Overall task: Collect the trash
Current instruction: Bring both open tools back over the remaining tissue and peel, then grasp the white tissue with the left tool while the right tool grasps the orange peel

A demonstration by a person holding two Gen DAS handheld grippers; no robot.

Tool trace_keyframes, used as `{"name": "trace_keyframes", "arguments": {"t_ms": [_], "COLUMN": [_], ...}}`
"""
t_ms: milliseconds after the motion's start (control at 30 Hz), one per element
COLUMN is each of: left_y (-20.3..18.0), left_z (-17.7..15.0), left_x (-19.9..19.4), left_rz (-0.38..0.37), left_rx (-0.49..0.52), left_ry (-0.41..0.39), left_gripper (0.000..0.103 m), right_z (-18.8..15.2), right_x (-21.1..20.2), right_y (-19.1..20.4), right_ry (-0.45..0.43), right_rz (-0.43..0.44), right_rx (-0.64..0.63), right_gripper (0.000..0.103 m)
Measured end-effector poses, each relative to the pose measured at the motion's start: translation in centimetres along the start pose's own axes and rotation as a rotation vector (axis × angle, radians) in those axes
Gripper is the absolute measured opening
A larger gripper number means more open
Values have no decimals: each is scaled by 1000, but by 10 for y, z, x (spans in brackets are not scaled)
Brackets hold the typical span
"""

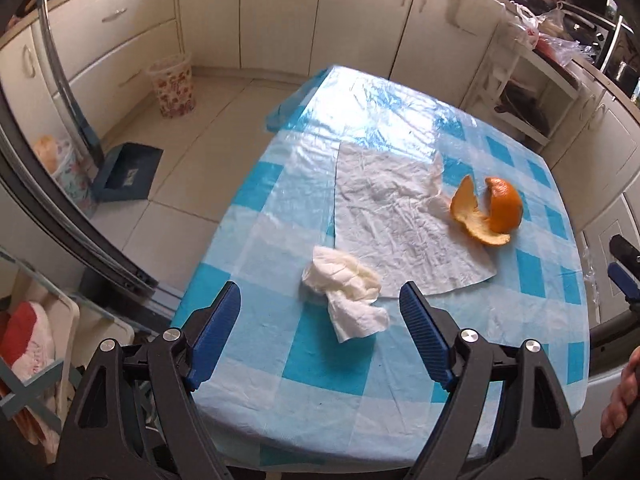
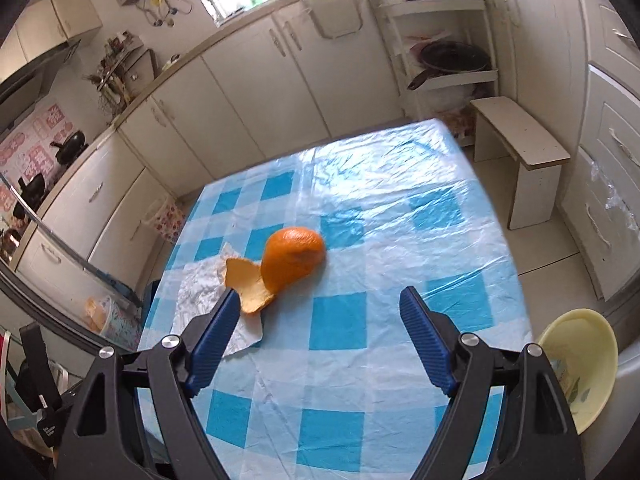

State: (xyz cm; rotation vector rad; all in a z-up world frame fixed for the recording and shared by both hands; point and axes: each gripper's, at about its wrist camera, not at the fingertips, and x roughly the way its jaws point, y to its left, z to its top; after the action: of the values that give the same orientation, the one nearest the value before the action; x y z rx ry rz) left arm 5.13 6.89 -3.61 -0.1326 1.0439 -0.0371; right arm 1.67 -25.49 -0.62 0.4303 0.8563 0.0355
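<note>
Approaching for pickup: left gripper (image 1: 320,304) and right gripper (image 2: 320,304) both wide, empty; next, close on crumpled tissue (image 1: 346,292) at twelve o'clock, orange peel (image 2: 286,266) at eleven.

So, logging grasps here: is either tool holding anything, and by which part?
Nothing is held. The left tool and right tool are both open above the table.

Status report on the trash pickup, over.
Both grippers, left and right, open, empty. Crumpled tissue, orange peel, flat paper lying on table. Nothing blocking.
</note>
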Motion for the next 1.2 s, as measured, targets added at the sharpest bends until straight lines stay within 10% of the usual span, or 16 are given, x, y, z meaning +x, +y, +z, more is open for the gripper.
{"name": "trace_keyframes", "arguments": {"t_ms": [333, 733, 1000, 1200], "left_y": [-9, 2, -3, 2], "left_z": [-9, -3, -2, 3], "left_x": [24, 38, 37, 24], "left_rz": [-1, -1, -30, -70], "left_rx": [81, 49, 78, 60], "left_ry": [62, 72, 74, 50], "left_gripper": [78, 77, 18, 10], "right_z": [-35, -27, -13, -11], "right_x": [81, 106, 112, 121], "right_y": [77, 71, 33, 37], "right_ry": [180, 193, 144, 161], "right_rz": [-20, 4, 107, 129], "right_rx": [-249, -130, 134, 134], "right_gripper": [79, 79, 64, 29]}}
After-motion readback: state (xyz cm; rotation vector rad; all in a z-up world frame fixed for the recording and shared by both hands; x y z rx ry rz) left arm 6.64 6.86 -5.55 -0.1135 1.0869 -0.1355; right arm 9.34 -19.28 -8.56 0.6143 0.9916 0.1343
